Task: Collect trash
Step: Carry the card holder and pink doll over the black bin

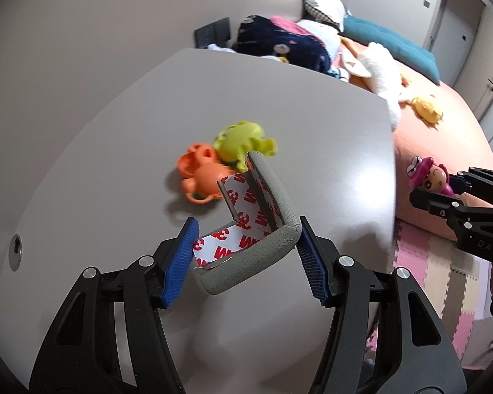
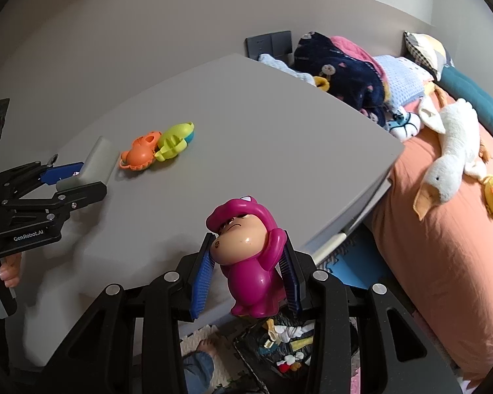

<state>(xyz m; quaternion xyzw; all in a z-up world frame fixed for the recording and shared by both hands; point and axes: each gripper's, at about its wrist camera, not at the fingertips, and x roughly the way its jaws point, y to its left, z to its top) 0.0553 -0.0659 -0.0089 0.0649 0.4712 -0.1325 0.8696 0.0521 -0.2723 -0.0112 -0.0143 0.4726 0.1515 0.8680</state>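
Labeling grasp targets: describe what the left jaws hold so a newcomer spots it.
On the grey table, just before the orange toy and green toy, sits the left gripper. Between its jaws: a grey foam corner guard, L-shaped, its inside lined with red-printed white backing.

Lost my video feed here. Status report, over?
Left tongs shut on gray corner guard. Right tongs shut on pink figurine, above trash bag. Two toys left on table.

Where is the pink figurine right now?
The pink figurine is gripped in the right claw, past the table's near edge, above a bin of trash on the floor.
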